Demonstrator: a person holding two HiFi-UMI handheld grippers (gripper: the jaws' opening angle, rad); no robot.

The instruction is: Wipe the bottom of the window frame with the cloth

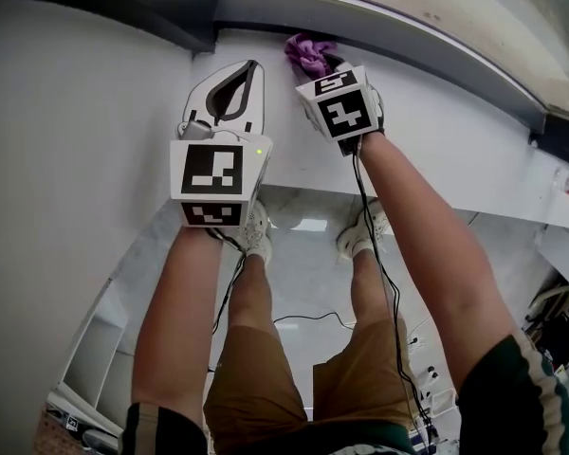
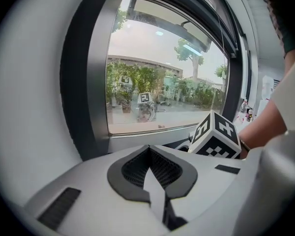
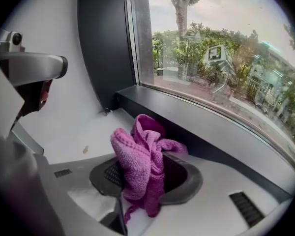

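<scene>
A purple cloth [image 1: 308,53] is bunched in my right gripper [image 1: 315,62], which is shut on it. The cloth hangs right at the dark bottom strip of the window frame [image 1: 408,41], near its left corner. In the right gripper view the cloth [image 3: 140,163] sticks up between the jaws, with the frame's dark bottom ledge [image 3: 201,129] just beyond it. My left gripper [image 1: 251,66] is shut with nothing in it and hovers over the white sill [image 1: 436,150], left of the right one. From the left gripper view, the left gripper [image 2: 150,149] points at the bottom frame [image 2: 147,137].
A dark vertical frame post [image 3: 101,43] meets the ledge at the corner. A white wall [image 1: 66,131] stands to the left. Below the sill are the person's legs, shoes and cables on a pale floor [image 1: 303,292]. A small speck [image 3: 85,150] lies on the sill.
</scene>
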